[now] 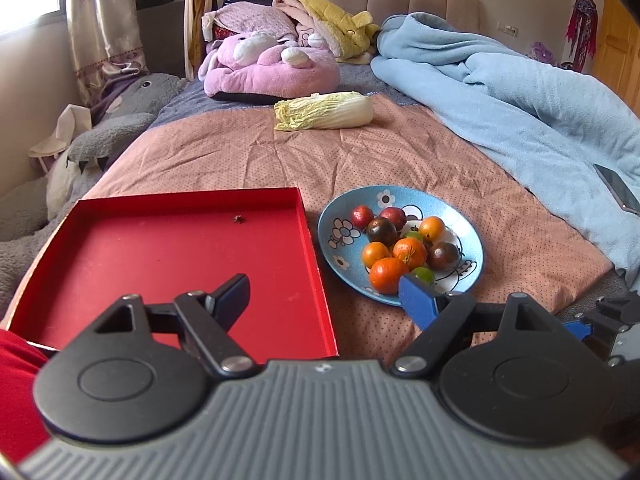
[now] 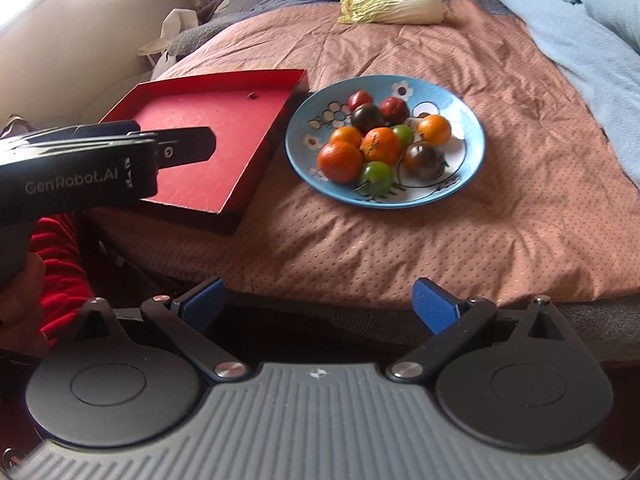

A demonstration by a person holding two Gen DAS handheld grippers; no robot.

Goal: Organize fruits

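A blue flowered plate (image 1: 344,216) (image 2: 468,120) rests on the pink bedspread and holds several small fruits: oranges (image 1: 387,274) (image 2: 340,161), dark tomatoes (image 1: 381,230) (image 2: 424,160), red ones (image 1: 362,216) (image 2: 394,108) and green ones (image 2: 376,176). Left of it lies a shallow red tray (image 1: 160,248) (image 2: 224,128), bare except for a small dark speck. My left gripper (image 1: 324,300) is open, spanning the tray's right edge and the plate's near rim, with nothing between its fingers. My right gripper (image 2: 320,304) hangs open off the bed's front edge, well short of the plate.
A napa cabbage (image 1: 324,111) (image 2: 394,7) lies farther up the bed. Beyond it are pink plush toys (image 1: 272,64), with a light blue blanket (image 1: 520,112) on the right and a phone (image 1: 618,192) on it. A grey plush (image 1: 100,136) sits at the left. A red sleeve (image 2: 60,264) shows near the left gripper.
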